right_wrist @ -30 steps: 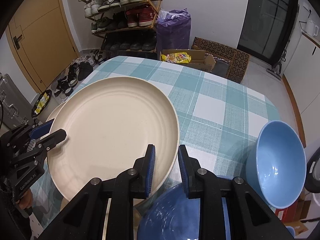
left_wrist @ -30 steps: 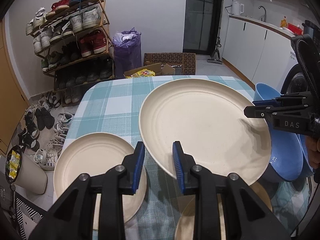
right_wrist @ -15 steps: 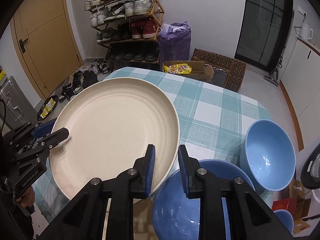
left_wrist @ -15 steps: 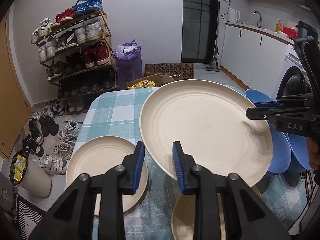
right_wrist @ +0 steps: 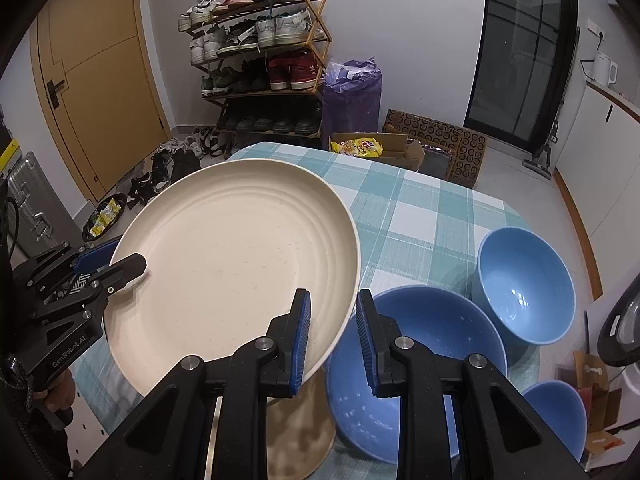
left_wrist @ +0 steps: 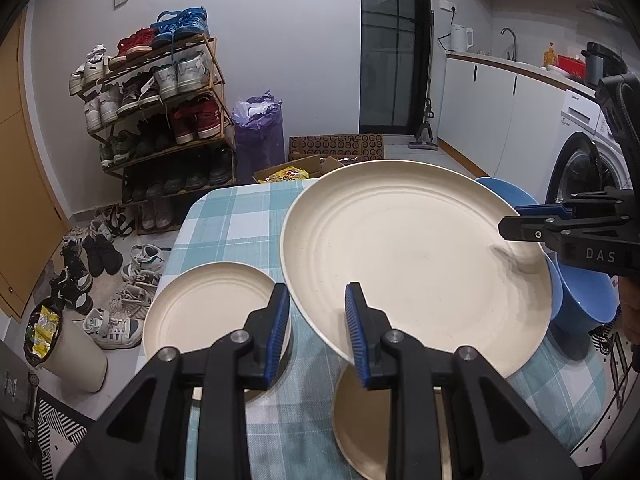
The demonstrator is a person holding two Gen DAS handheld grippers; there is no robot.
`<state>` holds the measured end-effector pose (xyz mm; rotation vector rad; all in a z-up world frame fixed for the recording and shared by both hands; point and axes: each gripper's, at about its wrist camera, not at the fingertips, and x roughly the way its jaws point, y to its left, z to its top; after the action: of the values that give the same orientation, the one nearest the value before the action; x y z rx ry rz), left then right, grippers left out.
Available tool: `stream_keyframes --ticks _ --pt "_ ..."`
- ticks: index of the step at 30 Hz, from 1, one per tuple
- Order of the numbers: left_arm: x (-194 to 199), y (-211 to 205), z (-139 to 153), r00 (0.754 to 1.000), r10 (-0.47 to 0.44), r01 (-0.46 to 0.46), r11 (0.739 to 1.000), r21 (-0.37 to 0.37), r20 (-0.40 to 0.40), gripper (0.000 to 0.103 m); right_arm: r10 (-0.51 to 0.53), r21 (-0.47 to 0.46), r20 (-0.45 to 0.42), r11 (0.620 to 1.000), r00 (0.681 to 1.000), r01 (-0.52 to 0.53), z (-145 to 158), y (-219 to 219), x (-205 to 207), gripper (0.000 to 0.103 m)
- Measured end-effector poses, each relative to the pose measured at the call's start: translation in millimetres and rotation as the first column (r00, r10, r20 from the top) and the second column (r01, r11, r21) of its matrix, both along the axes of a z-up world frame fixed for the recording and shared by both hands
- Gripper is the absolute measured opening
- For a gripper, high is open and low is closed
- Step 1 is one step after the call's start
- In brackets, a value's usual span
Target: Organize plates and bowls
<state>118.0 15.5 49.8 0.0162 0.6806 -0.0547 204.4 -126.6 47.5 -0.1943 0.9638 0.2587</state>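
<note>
Large cream plate [left_wrist: 408, 256]: held above the checked tabletop [left_wrist: 240, 216], rim clamped by left hand-held gripper [left_wrist: 318, 328] and right hand-held gripper [right_wrist: 332, 332]. Left view only: small cream plate [left_wrist: 204, 312] at 8 o'clock. Right view only: three blue bowls [right_wrist: 524, 280] at 4 o'clock.

Even indoor light, sharp focus, strong fisheye bending with dark vignetted corners, soft shadows on the tablecloth [left_wrist: 236, 220].
</note>
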Motion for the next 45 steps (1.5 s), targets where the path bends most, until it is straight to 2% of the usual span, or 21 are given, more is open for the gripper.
stream_keyframes --ticks 9,24,45 --pt "-25 -4 -1 1.0 0.0 0.0 1.0 0.012 0.016 0.027 0.002 0.016 0.009 1.0 1.0 -0.002 0 -3 -27 0.024" --pt "-53 -5 -13 1.0 -0.001 0.001 1.0 0.01 0.026 0.027 0.006 0.022 0.01 1.0 1.0 -0.006 -18 -2 -68 0.024" --pt "-74 -6 -42 1.0 -0.01 0.01 1.0 0.005 0.015 0.027 -0.013 0.018 -0.032 1.0 0.999 0.014 -52 -2 -90 0.024"
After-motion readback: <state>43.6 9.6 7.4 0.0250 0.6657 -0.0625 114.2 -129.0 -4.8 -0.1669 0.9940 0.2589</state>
